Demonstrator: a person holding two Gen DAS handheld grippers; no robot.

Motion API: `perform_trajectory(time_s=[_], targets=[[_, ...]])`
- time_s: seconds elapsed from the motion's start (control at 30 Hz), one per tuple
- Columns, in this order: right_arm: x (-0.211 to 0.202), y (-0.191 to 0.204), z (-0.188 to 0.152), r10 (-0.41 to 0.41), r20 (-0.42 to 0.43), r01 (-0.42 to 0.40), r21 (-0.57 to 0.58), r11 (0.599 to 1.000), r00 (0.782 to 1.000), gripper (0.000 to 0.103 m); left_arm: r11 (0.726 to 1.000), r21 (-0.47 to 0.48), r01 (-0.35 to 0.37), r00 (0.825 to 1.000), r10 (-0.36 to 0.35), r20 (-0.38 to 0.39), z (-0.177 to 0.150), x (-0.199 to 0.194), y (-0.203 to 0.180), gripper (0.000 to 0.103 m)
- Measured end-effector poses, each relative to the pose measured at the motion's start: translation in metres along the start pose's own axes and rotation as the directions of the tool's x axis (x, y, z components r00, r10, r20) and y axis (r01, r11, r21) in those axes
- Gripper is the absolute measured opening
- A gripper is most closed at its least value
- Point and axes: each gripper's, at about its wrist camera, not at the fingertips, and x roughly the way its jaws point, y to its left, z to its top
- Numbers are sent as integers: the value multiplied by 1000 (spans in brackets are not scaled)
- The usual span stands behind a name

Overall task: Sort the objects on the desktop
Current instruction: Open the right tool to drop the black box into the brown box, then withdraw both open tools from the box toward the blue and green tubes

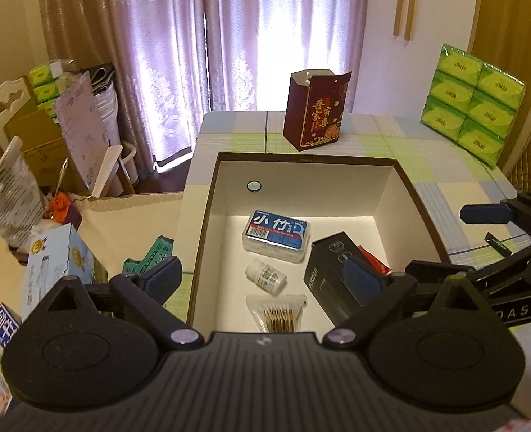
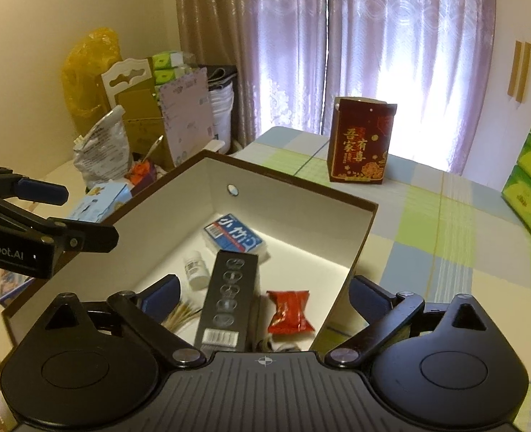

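Gripper (image 2: 265, 297) over five boxed items (image 2: 236, 241)

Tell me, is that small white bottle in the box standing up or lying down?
Lying down. The white bottle rests on its side on the box floor, between the blue floss pack and cotton swabs.

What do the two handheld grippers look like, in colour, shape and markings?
Both the left gripper and the right gripper are black, with a ribbed grey top plate, two rounded lobes with silver pivot screws, and angled link arms. The fingers carry dark blue pads. White lettering ending "Robot.AI" runs along the left gripper's side.
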Motion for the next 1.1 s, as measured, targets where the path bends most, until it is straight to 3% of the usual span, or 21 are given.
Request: perform_trajectory(time_s=[0.63, 1.1], targets=[[-65, 16, -40, 74, -42, -74, 6, 997, 996, 101, 996, -49, -79, 996, 77, -45, -50, -70, -29, 99], [-91, -2, -77, 153, -135, -154, 0, 988, 979, 101, 985, -100, -140, 986, 130, -100, -85, -85, -72, 99]])
